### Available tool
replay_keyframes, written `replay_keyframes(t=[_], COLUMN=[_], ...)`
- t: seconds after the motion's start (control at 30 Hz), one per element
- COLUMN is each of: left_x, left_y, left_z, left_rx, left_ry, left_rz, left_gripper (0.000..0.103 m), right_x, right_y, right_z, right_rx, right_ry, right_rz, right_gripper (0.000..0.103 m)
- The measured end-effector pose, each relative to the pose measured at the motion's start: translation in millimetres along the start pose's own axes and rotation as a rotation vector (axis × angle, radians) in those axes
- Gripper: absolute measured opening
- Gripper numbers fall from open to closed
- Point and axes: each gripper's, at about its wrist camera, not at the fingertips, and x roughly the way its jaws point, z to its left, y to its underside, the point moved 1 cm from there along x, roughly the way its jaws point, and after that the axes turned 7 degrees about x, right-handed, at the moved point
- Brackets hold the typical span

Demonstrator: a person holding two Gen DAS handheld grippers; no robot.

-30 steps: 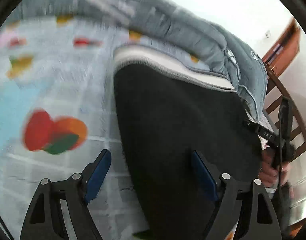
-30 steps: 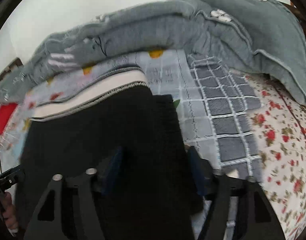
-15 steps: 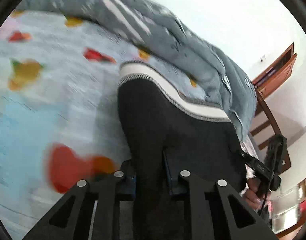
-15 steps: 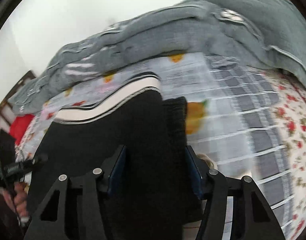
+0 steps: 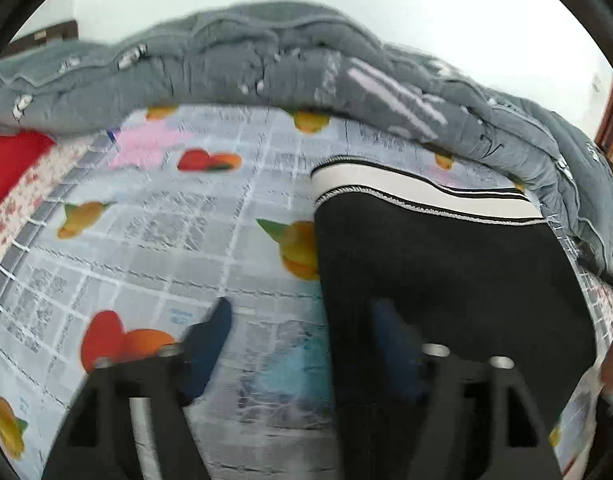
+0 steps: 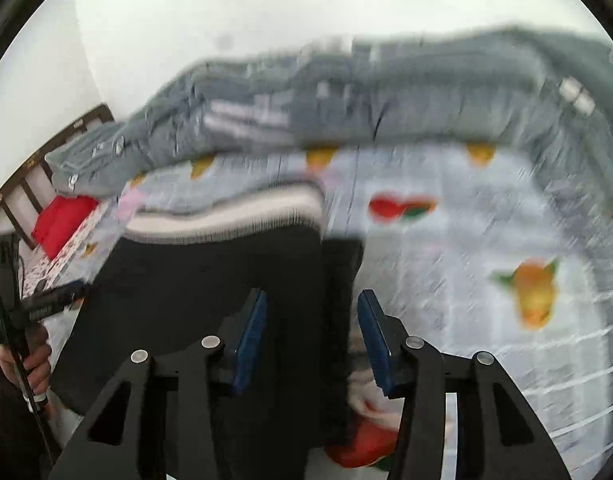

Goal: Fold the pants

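Your left gripper [image 5: 302, 332] is over the near left edge of the black pants [image 5: 438, 280], and its jaws are opening. The left blue pad [image 5: 208, 346] is over the fruit-print sheet [image 5: 154, 240], the right pad over the black cloth, and the pants' edge runs between them with neither pad pressing on it, so that hand has let go.

Your right gripper [image 6: 310, 340] has its 2 blue pads [image 6: 250, 340] set either side of the right edge of the pants [image 6: 194, 292], where a narrow folded strip of dark cloth runs up between them. The jaws are closing. The picture is smeared with motion, so whether the pads already pinch the cloth is hard to say; a small gap seems to show beside each pad.

The pants lie flat on the bed, on the sheet, their white waistband with dark stripes [image 5: 406, 186] at the far end, near the bunched grey quilt [image 5: 266, 64] along the back. A red cushion [image 6: 62, 220] sits at the bed's corner by the dark slatted headboard [image 6: 22, 188]. In the right wrist view your left hand [image 6: 26, 364] shows at the left edge, wrapped round the other gripper's handle.
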Motion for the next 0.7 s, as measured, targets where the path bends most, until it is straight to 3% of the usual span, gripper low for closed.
replay_keyframes(t=[0.07, 0.17, 0.27, 0.3, 0.33, 0.47, 0.5, 0.57, 0.6, 0.63, 0.7], left_x=[5, 9, 5, 2, -3, -22, -25, -27, -27, -27, -29], left_y=[6, 6, 7, 9, 12, 20, 19, 14, 8, 4, -8], left_z=[1, -5, -12, -14, -16, -16, -14, -14, -15, -17, -25], left_rx=[-0.005, -0.02, -0.003, 0.011, 0.028, 0.096, 0.092, 0.065, 0.047, 0.04, 0.047], left_ry=[0.046, 0.048, 0.045, 0.043, 0.034, -0.004, 0.002, 0.025, 0.038, 0.039, 0.04], left_rz=[0.014, 0.026, 0.025, 0.026, 0.026, -0.011, -0.018, -0.036, -0.039, -0.038, -0.055], left_gripper=[0.073, 0.073, 0.073, 0.073, 0.073, 0.073, 0.073, 0.073, 0.073, 0.073, 0.073], right_x=[1, 31, 92, 99, 88, 25, 25, 58, 69, 67, 45], right_y=[-12, -27, -28, -26, -28, -35, -32, -18, -13, -13, -23], right_z=[4, 12, 14, 14, 18, 7, 3, -12, -18, -21, -18], right_rx=[-0.017, -0.027, -0.041, -0.053, -0.088, -0.06, -0.079, -0.076, -0.057, -0.042, -0.024], right_ry=[-0.013, -0.002, 0.031, 0.035, 0.012, -0.122, -0.075, 0.048, 0.066, 0.064, 0.091], right_rz=[-0.012, 0.04, 0.218, 0.223, 0.19, 0.043, 0.041, 0.159, 0.19, 0.171, 0.115], right_gripper=[0.053, 0.053, 0.046, 0.032, 0.011, 0.011, 0.011, 0.014, 0.016, 0.021, 0.022])
